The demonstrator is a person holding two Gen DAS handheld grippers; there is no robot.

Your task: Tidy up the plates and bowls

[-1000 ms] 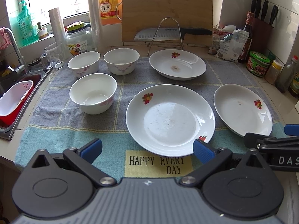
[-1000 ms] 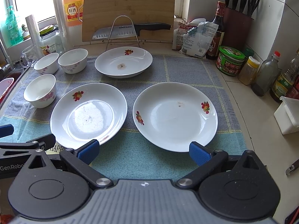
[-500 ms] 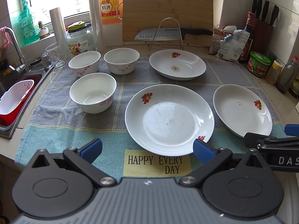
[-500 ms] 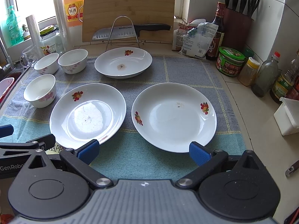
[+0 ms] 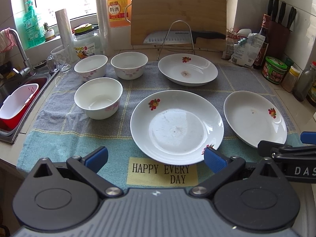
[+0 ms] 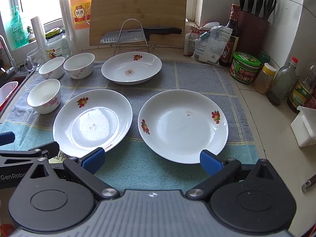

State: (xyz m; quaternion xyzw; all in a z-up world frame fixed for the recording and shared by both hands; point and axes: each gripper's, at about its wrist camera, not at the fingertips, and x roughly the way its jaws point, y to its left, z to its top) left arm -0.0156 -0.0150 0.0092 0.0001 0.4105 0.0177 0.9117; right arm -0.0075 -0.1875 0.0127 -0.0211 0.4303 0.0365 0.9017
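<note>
Three white plates with fruit prints lie on a grey-blue towel (image 5: 59, 142): a middle plate (image 5: 176, 126) (image 6: 92, 122), a right plate (image 5: 254, 118) (image 6: 182, 125) and a far plate (image 5: 187, 70) (image 6: 131, 67). Three white bowls stand at the left: a near bowl (image 5: 98, 97) (image 6: 43, 95) and two far bowls (image 5: 90, 67) (image 5: 129, 64). My left gripper (image 5: 155, 157) is open and empty, just in front of the middle plate. My right gripper (image 6: 151, 158) is open and empty, in front of the right plate.
A sink (image 5: 11, 98) with a red and white basket lies at the left. A knife rack (image 5: 177, 37), cutting board (image 5: 177, 13), jars and bottles line the back wall. Sauce jars and bottles (image 6: 244, 67) stand at the right.
Both grippers have drifted slightly; the plates sit a touch further left in both views. Nothing on the towel has moved.
</note>
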